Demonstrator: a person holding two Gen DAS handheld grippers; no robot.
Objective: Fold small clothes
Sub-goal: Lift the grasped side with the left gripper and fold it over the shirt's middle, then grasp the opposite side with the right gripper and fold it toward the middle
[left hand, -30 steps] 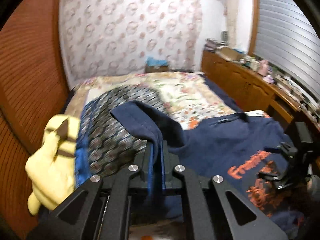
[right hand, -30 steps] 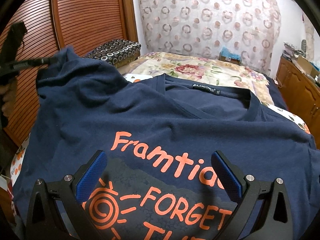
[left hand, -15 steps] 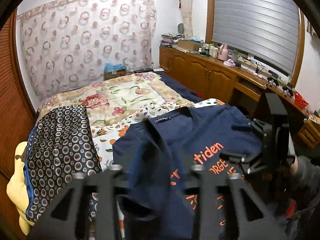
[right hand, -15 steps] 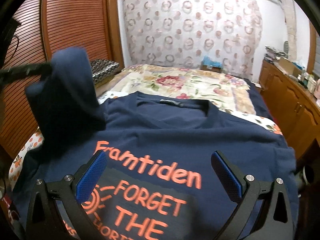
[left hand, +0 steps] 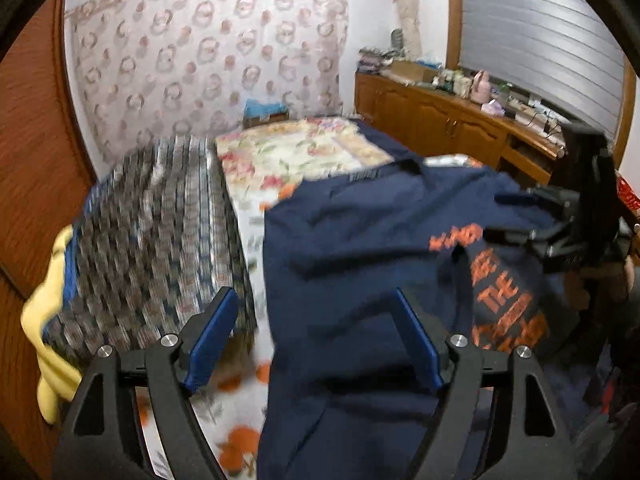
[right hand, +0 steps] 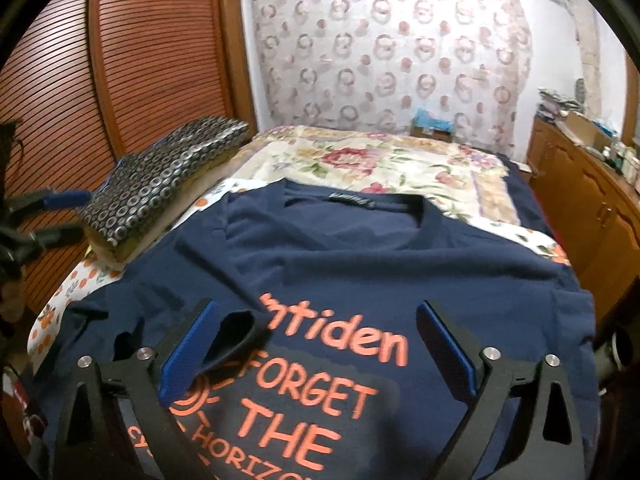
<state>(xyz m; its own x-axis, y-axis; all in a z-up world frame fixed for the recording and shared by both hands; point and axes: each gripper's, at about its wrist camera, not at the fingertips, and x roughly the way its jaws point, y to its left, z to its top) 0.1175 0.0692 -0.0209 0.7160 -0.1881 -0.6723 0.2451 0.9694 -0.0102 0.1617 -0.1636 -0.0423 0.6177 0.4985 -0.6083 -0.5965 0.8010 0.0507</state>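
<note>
The left tool (left hand: 312,340) has let go, its blue pads now spread; the navy cotton T-shirt with orange lettering (right hand: 360,264) lies on the floral-sheeted bed (right hand: 384,164), sleeve folded inward; right tool (right hand: 316,352) gapes empty above it.

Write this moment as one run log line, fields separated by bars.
step: sleeve fold | left gripper: open, empty | right gripper: open, above print | navy T-shirt: on bed, left sleeve folded in
</note>
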